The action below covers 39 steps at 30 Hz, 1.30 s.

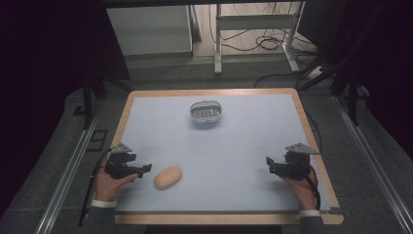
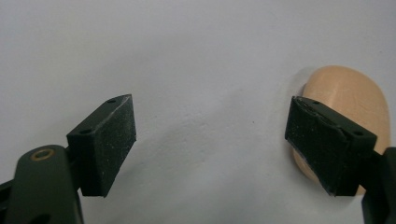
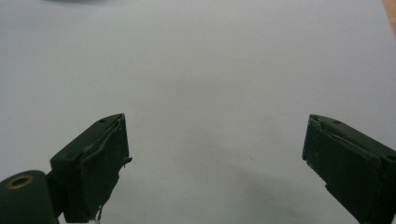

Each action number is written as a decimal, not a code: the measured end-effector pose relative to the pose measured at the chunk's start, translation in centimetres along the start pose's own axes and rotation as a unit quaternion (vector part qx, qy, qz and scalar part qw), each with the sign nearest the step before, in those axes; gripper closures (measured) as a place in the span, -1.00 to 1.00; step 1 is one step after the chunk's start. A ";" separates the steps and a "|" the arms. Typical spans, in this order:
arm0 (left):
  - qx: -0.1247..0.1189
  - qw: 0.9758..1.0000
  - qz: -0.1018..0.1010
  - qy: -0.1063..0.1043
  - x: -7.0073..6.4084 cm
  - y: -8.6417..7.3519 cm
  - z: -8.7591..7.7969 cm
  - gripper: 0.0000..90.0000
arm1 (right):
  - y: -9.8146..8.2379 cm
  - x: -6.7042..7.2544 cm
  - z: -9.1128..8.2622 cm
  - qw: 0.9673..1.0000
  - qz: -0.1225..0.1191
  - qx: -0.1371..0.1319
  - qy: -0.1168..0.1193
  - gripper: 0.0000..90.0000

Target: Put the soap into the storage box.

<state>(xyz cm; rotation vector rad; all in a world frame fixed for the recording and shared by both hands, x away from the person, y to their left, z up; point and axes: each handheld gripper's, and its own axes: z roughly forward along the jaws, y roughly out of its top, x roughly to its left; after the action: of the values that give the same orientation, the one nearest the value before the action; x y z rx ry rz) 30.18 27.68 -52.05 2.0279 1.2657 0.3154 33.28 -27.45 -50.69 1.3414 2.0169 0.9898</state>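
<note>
A peach-coloured oval bar, like a soap (image 1: 168,177), lies on the pale blue mat (image 1: 229,146) near the front left. My left gripper (image 1: 143,169) sits just left of it, open, jaws pointing toward it. In the left gripper view the soap (image 2: 350,98) lies behind the right-hand jaw, outside the gap between the fingers (image 2: 105,140). A small clear oval dish with a ribbed insert (image 1: 207,111) stands at the far middle of the mat. My right gripper (image 1: 271,165) rests near the front right, open, with bare mat between its fingers (image 3: 93,163).
The mat covers a wooden table whose edge (image 1: 316,161) shows all round. Behind the table are a metal desk frame (image 1: 253,22), loose cables on the floor and a white cabinet (image 1: 148,29). Dark curtains close both sides.
</note>
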 end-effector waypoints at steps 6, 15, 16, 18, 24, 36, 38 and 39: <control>0.004 1.000 -0.003 0.012 -0.1 -0.1 0.0 -0.63 | -0.9 -0.9 -0.3 1.000 0.011 0.007 0.013 -0.84; 0.002 1.000 -0.002 0.018 -0.4 -0.3 -0.1 -0.63 | -0.9 -1.0 -1.2 1.000 0.010 -0.003 0.011 -0.83; 0.000 1.000 -0.001 0.018 -0.5 -0.2 -0.1 -0.63 | -0.8 -1.0 -1.3 1.000 0.009 -0.006 0.012 -0.83; -0.007 1.000 -0.001 0.015 -0.5 0.0 -0.4 -0.63 | -0.9 -0.9 -1.5 1.000 0.010 -0.010 0.011 -0.83; -0.013 1.000 0.002 0.002 -0.5 0.3 -0.5 -0.57 | -1.3 -1.2 -1.6 1.000 0.020 -0.009 0.010 -0.83; 0.001 1.000 0.022 0.007 -2.2 1.9 -1.0 -0.59 | -1.7 -1.2 -2.3 1.000 0.009 -0.014 0.001 -0.83; 0.003 1.000 0.028 0.004 -2.6 2.2 -1.4 -0.58 | -1.6 -1.2 -2.4 1.000 0.005 -0.015 -0.002 -0.83; 0.004 1.000 0.029 0.003 -2.7 2.3 -1.6 -0.58 | -1.6 -1.2 -2.4 1.000 0.004 -0.015 -0.002 -0.83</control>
<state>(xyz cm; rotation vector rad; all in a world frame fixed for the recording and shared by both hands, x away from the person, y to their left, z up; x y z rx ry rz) 29.58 25.43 -48.88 2.0760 1.2143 0.3436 31.06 -29.62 -50.48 1.3356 1.9871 1.0168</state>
